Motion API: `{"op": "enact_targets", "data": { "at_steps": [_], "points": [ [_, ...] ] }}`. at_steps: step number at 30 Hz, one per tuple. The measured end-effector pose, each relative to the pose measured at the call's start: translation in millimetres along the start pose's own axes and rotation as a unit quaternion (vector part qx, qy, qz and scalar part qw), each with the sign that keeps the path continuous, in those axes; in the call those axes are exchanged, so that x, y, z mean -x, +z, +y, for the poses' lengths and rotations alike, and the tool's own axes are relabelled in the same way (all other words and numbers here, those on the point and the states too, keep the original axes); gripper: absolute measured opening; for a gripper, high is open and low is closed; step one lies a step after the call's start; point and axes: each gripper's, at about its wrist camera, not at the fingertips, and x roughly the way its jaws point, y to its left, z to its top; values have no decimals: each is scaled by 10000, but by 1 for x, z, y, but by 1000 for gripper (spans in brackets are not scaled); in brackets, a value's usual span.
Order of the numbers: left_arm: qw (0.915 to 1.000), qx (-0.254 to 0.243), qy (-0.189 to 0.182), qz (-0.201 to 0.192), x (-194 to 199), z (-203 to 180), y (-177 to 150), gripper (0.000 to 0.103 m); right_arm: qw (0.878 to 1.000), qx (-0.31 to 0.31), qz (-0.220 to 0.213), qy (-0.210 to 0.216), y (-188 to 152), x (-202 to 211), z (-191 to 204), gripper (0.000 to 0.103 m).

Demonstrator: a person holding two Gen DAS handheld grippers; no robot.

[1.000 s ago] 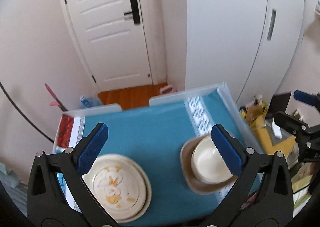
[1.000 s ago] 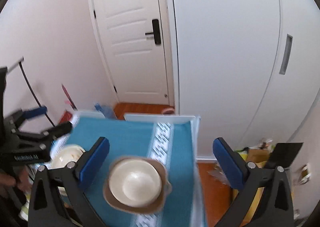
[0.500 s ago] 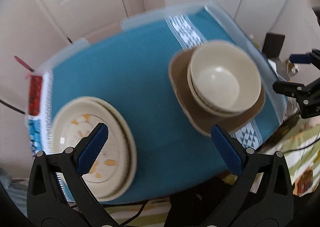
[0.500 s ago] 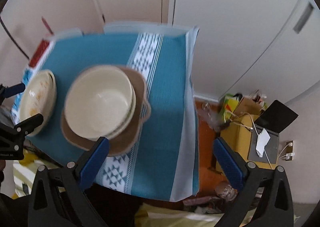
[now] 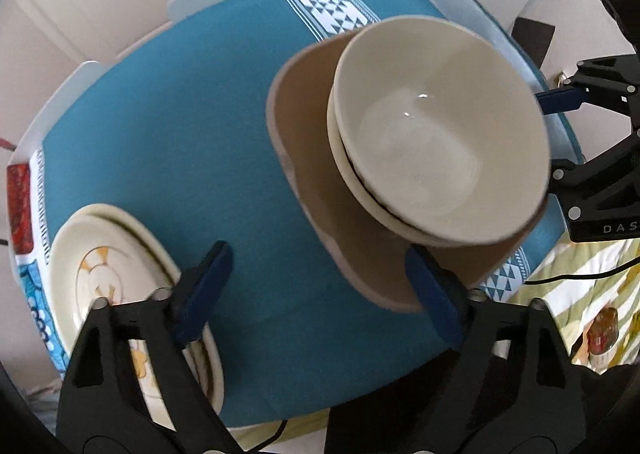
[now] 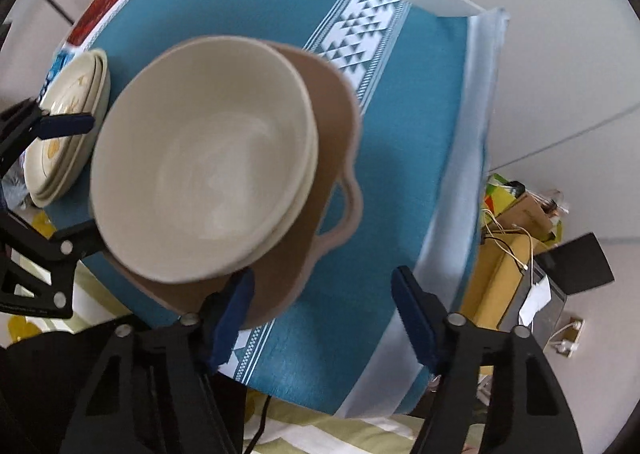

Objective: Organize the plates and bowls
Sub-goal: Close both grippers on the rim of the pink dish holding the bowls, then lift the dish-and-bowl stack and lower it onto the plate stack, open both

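We have two stacks on the teal tablecloth point(image 5: 192, 126). On our right side, the nested cream bowls point(image 5: 436, 134) sit inside a wide brown dish point(image 5: 316, 158) with a looped handle; from the right wrist view the same bowls point(image 6: 200, 162) fill most of the dish point(image 6: 332, 142), a compact pile that looks ready to be moved as one. On our left side, the patterned cream plates point(image 5: 108, 274) lie stacked near the cloth's edge, so like already sits with like.

Our left gripper point(image 5: 316, 290) hangs above the bare cloth between the two stacks with its fingers spread wide, gripping nothing; its left pad overlaps the rim of the plates in the picture, though we cannot tell whether it touches them. Our right gripper point(image 6: 324, 314) is likewise wide open and empty, its left pad close by the near edge of the brown dish, contact unclear. We judge that both claws are lining up on the dish and bowls, one from each side, since a wide, loaded dish probably needs two holds.
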Motion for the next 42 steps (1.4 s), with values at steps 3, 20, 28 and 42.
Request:
{"op": "enact_targets", "data": {
  "at_steps": [3,20,28,42],
  "points": [
    [9998,39,-140,94,-11,0,4,58,9999,45,2,104,1,-9,-1,50],
    [9991,-165,-233,-316,-15,-19,-9,15,9944,193,-972,380,-25,-12,7,13],
    [9981,-84,-93,-597,-3,-16,-16,15,9908,285,-1290,299,-19,-3,5,13],
    [9930,368,270,-1093,95,10,-53,14,9828,650,-1721,142,9,82,60,13]
  ]
}}
